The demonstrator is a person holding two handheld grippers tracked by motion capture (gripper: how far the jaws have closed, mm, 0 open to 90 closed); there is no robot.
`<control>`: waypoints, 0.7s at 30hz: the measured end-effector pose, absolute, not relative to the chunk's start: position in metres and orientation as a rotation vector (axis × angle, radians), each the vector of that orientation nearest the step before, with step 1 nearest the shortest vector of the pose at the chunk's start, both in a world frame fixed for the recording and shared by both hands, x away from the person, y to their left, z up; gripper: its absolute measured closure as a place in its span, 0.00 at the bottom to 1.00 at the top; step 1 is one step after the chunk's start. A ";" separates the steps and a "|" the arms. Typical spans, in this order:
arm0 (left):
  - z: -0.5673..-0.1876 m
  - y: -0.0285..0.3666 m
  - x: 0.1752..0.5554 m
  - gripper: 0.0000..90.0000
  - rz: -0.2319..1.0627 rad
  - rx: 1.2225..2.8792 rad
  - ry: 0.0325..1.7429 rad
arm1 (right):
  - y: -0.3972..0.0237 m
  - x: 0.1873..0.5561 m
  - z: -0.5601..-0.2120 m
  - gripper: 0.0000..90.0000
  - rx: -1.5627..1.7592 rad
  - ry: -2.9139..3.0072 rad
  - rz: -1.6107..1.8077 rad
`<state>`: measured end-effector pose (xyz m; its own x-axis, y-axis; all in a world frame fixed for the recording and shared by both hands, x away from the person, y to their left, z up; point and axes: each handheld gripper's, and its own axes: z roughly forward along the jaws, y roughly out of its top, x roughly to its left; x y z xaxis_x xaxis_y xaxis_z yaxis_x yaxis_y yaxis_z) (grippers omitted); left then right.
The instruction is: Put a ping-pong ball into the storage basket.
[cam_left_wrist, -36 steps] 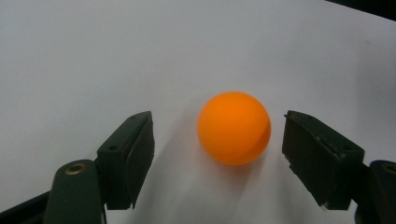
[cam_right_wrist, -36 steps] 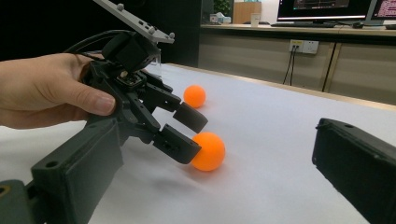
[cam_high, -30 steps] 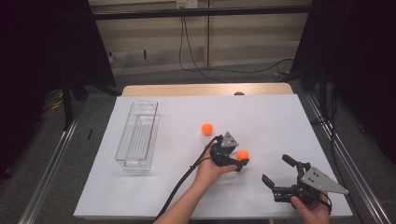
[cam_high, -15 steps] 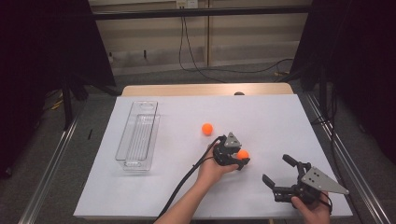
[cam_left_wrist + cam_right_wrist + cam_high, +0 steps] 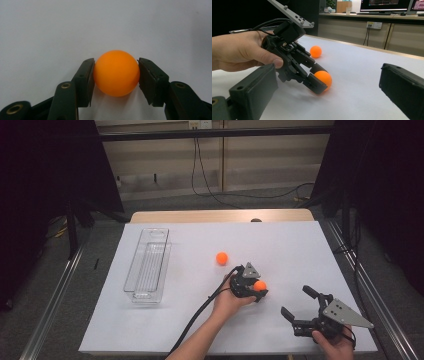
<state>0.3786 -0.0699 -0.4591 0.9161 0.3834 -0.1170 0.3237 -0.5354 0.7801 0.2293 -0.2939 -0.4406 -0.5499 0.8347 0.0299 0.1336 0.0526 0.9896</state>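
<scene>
From the high view, the left claw (image 5: pixel 256 290) is sitting on the white counter (image 5: pixel 300 250), having just been closing its jaws on a small orange plastic ball (image 5: pixel 259 286) near the counter's middle front; a second orange ball (image 5: pixel 221 258) is lying apart, toward a clear ribbed plastic tray (image 5: pixel 147 265) at the left. The right claw (image 5: pixel 302 307) is resting near the front edge, jaws spread and released. In the left gripper view, both black pads (image 5: pixel 86 80) are pressing the ball's (image 5: pixel 116 73) sides. In the right gripper view, the ball (image 5: pixel 323 78) is resting on the counter (image 5: pixel 362 75), grasped by the left claw (image 5: pixel 317 80).
</scene>
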 end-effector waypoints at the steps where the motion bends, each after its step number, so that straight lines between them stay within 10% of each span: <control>1: -0.459 -0.070 0.379 0.54 0.084 2.176 0.504 | -0.294 0.229 -0.441 0.01 0.972 1.753 1.545; 21: -0.456 -0.067 0.378 0.57 0.055 2.183 0.500 | -0.294 0.231 -0.442 0.01 0.977 1.753 1.540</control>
<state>0.3781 -0.0674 -0.4557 0.9184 0.3716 -0.1361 0.3331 -0.5402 0.7728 0.2308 -0.2941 -0.4415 -0.5474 0.8364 0.0290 0.1369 0.0553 0.9890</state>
